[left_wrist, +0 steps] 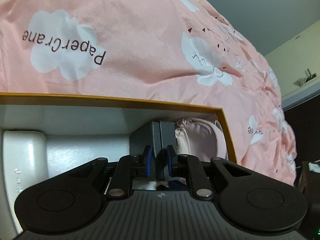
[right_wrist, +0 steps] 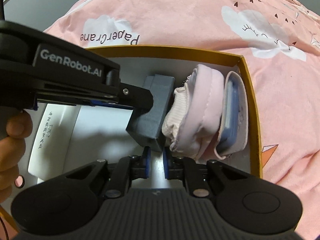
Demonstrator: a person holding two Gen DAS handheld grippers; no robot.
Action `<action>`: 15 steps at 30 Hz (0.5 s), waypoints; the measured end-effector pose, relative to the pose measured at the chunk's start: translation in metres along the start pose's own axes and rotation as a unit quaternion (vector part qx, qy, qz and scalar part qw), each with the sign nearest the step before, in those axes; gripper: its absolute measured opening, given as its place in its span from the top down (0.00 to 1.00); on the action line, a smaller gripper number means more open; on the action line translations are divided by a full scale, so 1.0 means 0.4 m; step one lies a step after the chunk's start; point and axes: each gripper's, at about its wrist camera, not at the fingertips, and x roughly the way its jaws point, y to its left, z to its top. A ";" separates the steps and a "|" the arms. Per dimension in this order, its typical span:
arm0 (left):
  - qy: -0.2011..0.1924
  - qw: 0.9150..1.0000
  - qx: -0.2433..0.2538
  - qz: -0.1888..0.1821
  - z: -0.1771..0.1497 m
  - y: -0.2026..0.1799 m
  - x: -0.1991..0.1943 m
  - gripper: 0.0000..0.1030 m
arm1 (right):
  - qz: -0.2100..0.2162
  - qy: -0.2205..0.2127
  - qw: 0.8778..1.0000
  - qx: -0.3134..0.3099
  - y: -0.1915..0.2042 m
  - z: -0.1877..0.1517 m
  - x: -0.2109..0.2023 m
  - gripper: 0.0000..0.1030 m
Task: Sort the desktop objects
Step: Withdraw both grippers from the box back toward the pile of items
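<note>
A dark grey box (left_wrist: 160, 134) stands on end inside an orange-rimmed carton (left_wrist: 140, 100). My left gripper (left_wrist: 159, 160) is shut on it, blue pads on both sides. From the right wrist view, one of the left gripper's fingers (right_wrist: 138, 97) lies along the top face of the grey box (right_wrist: 154, 104), holding it tilted. My right gripper (right_wrist: 157, 156) is shut, its pad tips pinching the near lower corner of the same box. A pink fabric pouch (right_wrist: 200, 108) leans against the box's right side.
A blue-and-pink flat case (right_wrist: 232, 108) stands between the pouch and the carton wall (right_wrist: 250, 92). A white glossy object (right_wrist: 54, 132) lies at the carton's left. A person's hand (right_wrist: 12, 132) holds the left gripper. A pink printed quilt (right_wrist: 200, 10) surrounds the carton.
</note>
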 end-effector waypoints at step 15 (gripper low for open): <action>-0.128 0.984 0.118 0.043 -0.228 -0.140 -0.250 0.84 | -0.031 -0.144 0.985 -0.086 0.078 -0.156 -0.243 0.70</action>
